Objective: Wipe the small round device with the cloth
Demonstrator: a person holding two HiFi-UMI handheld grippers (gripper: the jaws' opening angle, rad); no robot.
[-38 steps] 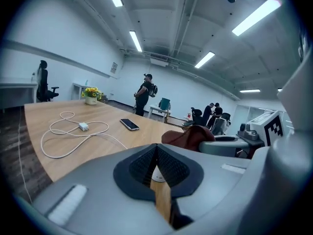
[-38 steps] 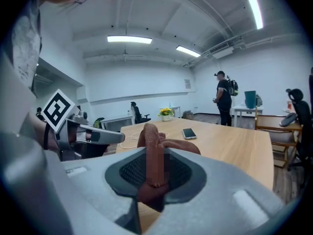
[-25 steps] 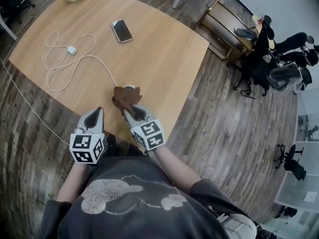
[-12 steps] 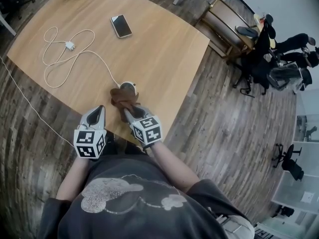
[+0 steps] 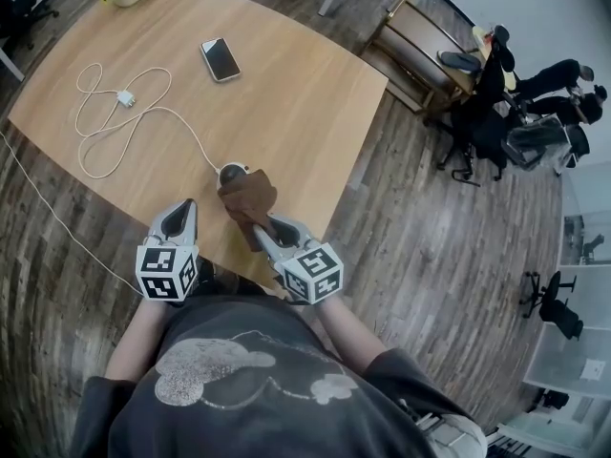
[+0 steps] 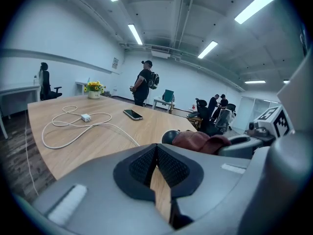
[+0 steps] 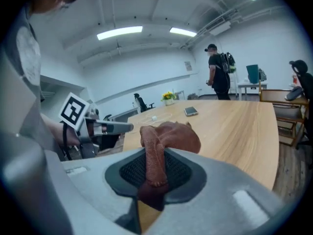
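Two grippers: left gripper [image 5: 179, 219] pressed together on nothing, held aside; right gripper [image 5: 260, 227] pinches the brown cloth [image 5: 248, 197].
Cloth: bunched over small round device [image 5: 230, 173], for rubbing.
Device: near table [image 5: 286, 93] edge, on white cable [image 5: 124, 113].

Crumpled brown cloth [image 5: 248, 198] rests against the small dark round device [image 5: 229, 172].

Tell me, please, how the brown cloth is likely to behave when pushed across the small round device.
Probably floppy: the cloth bunches where the right gripper pinches it. Likely to crumple against the device it touches, not slide flat.
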